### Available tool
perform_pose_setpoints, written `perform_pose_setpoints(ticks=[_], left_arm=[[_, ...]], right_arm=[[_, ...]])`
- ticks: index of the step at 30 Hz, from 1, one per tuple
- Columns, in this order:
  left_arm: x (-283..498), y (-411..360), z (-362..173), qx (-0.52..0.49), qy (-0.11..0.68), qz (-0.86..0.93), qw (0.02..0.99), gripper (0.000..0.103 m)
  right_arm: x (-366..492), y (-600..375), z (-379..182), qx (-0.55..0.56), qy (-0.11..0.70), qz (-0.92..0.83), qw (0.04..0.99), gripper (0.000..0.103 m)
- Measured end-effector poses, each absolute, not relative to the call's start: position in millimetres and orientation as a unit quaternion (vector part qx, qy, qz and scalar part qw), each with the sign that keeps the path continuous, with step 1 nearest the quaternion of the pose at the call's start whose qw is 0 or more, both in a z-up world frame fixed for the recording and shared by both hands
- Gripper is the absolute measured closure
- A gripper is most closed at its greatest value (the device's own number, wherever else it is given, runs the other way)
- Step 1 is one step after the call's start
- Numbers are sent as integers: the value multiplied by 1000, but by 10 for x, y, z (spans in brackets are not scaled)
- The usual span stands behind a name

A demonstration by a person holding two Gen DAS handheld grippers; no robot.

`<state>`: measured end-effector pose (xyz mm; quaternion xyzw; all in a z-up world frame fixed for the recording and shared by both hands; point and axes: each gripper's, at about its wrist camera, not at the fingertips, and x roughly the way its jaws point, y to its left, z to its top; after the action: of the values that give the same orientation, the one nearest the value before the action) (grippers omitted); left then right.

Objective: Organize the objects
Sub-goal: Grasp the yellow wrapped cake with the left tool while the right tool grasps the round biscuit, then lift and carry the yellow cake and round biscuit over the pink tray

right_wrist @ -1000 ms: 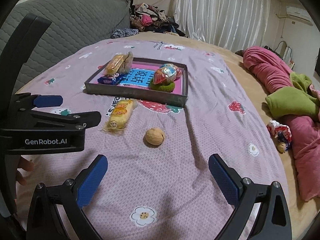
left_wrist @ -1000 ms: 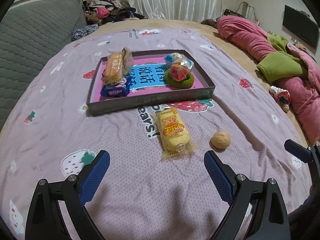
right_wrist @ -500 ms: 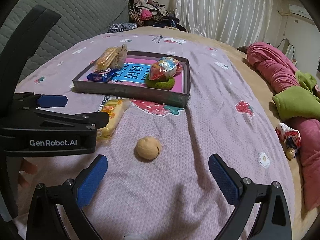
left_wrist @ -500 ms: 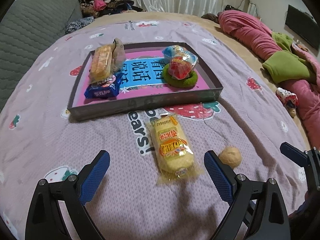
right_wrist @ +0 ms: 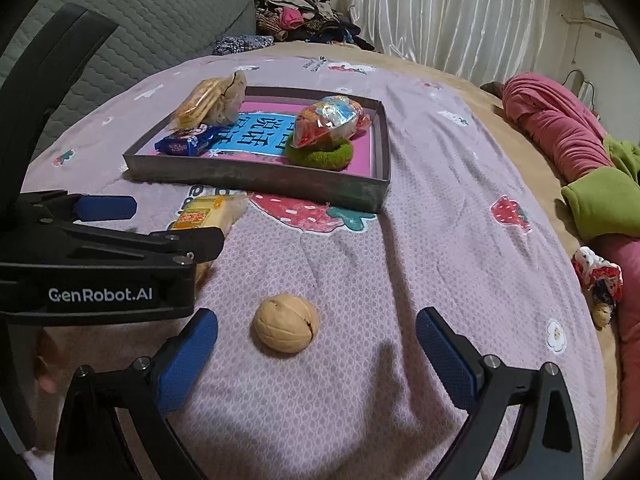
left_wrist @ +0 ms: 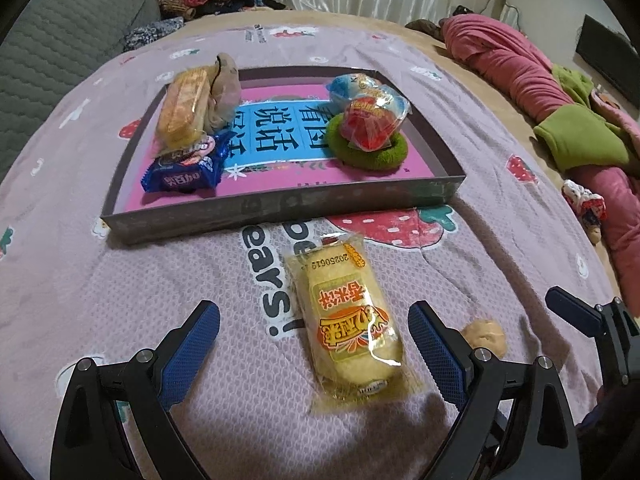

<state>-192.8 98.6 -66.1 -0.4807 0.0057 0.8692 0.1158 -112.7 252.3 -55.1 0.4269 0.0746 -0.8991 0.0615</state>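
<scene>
Bare bedspread (right_wrist: pixel 440 264) around walnut (right_wrist: pixel 286 330) (left gripper (right_wrist: pixel 120 220) just beside)

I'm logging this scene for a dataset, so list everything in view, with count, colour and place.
tray: 1, dark grey with a pink and blue bottom, on the bedspread
yellow snack pack: 1, on the bedspread, between the left gripper's fingers
walnut: 1, tan, ahead of the right gripper
blue snack pack: 1, tray front left
bread pack: 1, orange-brown, tray back left
green ring: 1, tray right side
red snack bag: 1, on the green ring
bedspread: 1, mauve, strawberry print
left gripper: 1, black, blue pads, open
right gripper: 1, same colours, open
</scene>
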Motion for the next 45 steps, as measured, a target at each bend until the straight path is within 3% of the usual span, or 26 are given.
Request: perform_pose_setpoints(ticks=[11, 14, 18, 22, 27, 31, 45], left_arm=[[-2030, 1057, -832, -499, 6, 860, 107, 8], [-2039, 1063, -862, -505, 0, 856, 111, 16], [-2054, 1059, -857, -507, -9, 855, 113, 36], [-2067, 1061, -852, -509, -17, 853, 118, 47], [-2068, 1060, -855, -514, -18, 849, 119, 59], [-2069, 1045, -860, -518, -23, 847, 120, 62], [-2017, 991, -805, -512, -30, 850, 122, 64]], right_arm=[[-1276, 2569, -659, 443, 57, -892, 66, 15], [-1285, 2557, -682, 446, 54, -890, 74, 24], [-1281, 2547, -690, 447, 49, -889, 83, 29], [-1273, 2544, -682, 446, 42, -889, 93, 41], [-1261, 2527, -686, 446, 39, -888, 104, 56], [-1244, 2518, -670, 444, 35, -888, 112, 68], [-1163, 2487, -602, 437, 34, -891, 121, 68]])
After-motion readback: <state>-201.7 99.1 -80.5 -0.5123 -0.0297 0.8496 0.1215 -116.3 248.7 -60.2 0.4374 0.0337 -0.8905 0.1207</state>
